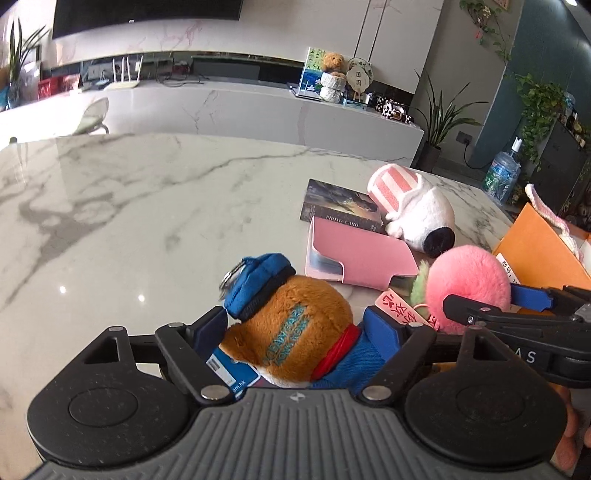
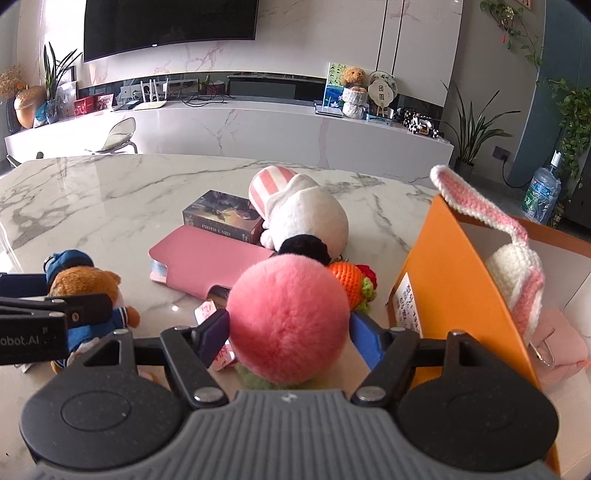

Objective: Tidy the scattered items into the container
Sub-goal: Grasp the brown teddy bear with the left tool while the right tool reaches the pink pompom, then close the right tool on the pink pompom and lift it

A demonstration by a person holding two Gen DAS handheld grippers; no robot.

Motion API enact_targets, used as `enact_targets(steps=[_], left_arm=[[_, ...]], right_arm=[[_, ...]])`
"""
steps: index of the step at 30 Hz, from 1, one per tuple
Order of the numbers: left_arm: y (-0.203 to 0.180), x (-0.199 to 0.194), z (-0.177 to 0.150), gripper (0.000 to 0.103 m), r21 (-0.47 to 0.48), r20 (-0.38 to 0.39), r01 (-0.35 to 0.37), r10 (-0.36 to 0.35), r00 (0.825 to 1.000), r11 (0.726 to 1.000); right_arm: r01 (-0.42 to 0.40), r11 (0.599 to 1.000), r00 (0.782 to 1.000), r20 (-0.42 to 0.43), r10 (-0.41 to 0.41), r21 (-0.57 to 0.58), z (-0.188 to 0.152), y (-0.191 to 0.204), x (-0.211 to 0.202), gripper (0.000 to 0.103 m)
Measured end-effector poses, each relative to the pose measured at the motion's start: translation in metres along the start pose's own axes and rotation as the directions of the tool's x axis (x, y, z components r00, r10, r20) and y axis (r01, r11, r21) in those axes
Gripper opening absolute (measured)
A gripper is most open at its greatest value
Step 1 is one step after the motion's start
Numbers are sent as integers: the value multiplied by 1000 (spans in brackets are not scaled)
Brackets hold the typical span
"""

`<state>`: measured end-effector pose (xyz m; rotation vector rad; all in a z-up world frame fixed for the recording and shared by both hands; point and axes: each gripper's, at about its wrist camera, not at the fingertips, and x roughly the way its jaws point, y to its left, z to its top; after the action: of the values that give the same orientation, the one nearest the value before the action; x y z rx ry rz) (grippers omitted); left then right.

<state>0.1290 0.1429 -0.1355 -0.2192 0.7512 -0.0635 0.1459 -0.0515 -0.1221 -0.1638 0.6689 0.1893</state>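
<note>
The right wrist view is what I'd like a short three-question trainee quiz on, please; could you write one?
1. True or false: the right gripper is around the fluffy pink pompom.
2. What lies between the pink card wallet and the white plush dog? A) dark photo-card box B) mug C) keys
3. What already sits in the orange cardboard box?

Key: 1 true; 2 A; 3 a crocheted white-and-pink bunny.

Marble table (image 2: 110,192), white console (image 2: 258,125), dark wall television (image 2: 166,22), potted plants (image 2: 472,133).
</note>
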Motion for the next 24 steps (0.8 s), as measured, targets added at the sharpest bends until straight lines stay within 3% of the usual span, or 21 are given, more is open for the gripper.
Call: enact_targets(steps=[14,17,21,24], left_arm=[[2,16,-4,96,-119,-52,54,-61,997,991],[-1,17,-4,96,-113,-53,49,-55,997,992],[-1,15,-4,83,-117,-45,66,-72,996,991],[-5,14,-5,76,-101,-41,60,-64,997,993]], right_arm=[[-22,1000,1000,-13,23,22,-6,2,18,74],[-25,999,999,-20,26,33,-7,1,21,66],[-40,998,999,-29,42,53,-8,-1,22,47],[-40,999,999,-26,40,32,-9,2,20,44]])
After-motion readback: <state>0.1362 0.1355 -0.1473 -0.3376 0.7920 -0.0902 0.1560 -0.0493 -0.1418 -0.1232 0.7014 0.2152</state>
